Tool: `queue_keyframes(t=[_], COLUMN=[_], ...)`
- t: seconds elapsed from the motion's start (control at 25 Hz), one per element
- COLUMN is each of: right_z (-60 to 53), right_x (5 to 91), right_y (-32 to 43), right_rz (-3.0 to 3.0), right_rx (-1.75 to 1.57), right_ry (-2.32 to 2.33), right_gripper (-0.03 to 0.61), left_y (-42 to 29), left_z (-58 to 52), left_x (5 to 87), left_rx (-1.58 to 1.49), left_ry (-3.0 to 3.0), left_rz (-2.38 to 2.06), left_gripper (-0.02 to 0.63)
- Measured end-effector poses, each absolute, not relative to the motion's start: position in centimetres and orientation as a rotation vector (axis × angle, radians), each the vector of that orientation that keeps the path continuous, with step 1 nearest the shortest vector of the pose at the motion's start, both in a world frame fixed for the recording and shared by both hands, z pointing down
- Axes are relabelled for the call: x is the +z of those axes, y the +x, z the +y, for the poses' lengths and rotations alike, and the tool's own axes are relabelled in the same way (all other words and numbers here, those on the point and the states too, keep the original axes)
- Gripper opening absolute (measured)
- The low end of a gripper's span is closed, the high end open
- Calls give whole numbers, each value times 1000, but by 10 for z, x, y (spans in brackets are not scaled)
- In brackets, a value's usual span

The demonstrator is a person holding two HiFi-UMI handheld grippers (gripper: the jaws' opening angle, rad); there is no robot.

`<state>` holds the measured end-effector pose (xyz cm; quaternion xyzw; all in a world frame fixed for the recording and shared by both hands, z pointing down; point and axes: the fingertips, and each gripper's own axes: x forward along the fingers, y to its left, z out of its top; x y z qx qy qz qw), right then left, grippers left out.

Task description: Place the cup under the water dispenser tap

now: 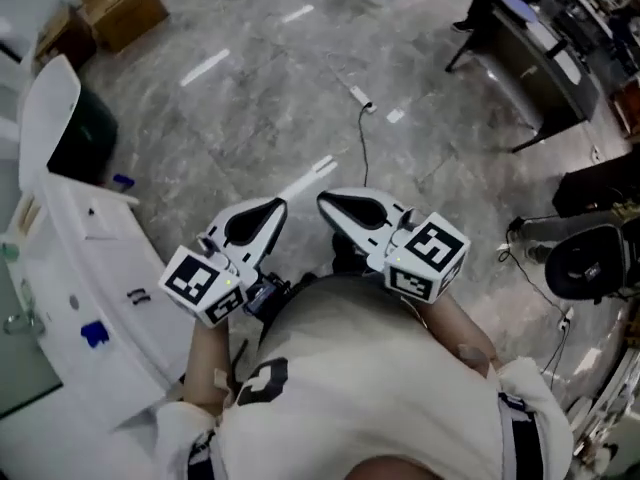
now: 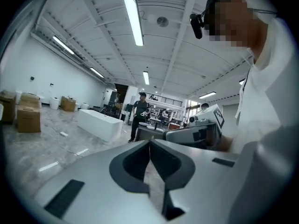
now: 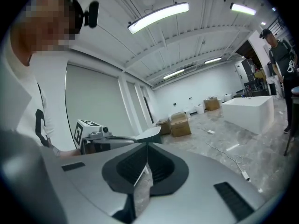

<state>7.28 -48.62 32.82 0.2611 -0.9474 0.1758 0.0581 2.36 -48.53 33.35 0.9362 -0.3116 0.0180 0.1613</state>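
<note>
I see no cup and no water dispenser tap in any view. In the head view my left gripper [image 1: 278, 206] and my right gripper [image 1: 325, 200] are held side by side close to the person's body, above the grey marble floor. Both point away from the body, their tips near each other. In the left gripper view the left gripper [image 2: 149, 142] has its jaws together with nothing between them, and the right gripper's marker cube [image 2: 209, 119] shows beside it. In the right gripper view the right gripper [image 3: 146, 145] is likewise shut and empty.
A curved white counter [image 1: 100, 268] with small blue items runs along the left, a dark bin [image 1: 85, 133] behind it. Cardboard boxes [image 1: 120, 3] sit far left. A cable with a plug strip [image 1: 360, 98] lies on the floor ahead. A desk [image 1: 540, 38] and black equipment [image 1: 585, 258] stand at the right. A person [image 2: 140, 113] stands by a white block [image 2: 98, 122].
</note>
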Motion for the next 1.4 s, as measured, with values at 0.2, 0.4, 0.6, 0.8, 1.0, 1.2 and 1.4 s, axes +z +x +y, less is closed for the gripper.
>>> queue_keyframes(t=[0.2, 0.4, 0.6, 0.8, 1.0, 1.2, 1.4], right_z=[-530, -556, -585, -606, -615, -625, -640], right_x=[332, 338, 336, 344, 346, 349, 358], right_y=[60, 62, 76, 89, 87, 74, 55], right_rz=[-2910, -2897, -2946, -2968, -2963, -2945, -2918], right_rx=[563, 586, 598, 643, 631, 643, 646], right_ry=[670, 485, 366, 271, 176, 133, 147], right_gripper=[29, 29, 29, 29, 29, 29, 28], left_y=[-22, -38, -31, -7, -3, -21, -35], left_z=[-536, -561, -578, -593, -603, -608, -621], left_x=[326, 315, 330, 331, 327, 334, 346], left_rx=[42, 28, 183, 242, 248, 281, 271], left_ry=[2607, 2543, 2418, 2426, 2416, 2356, 2355], left_rz=[-1087, -1313, -1465, -1533, -1554, -1577, -1534], left_gripper=[58, 58, 58, 58, 58, 58, 58])
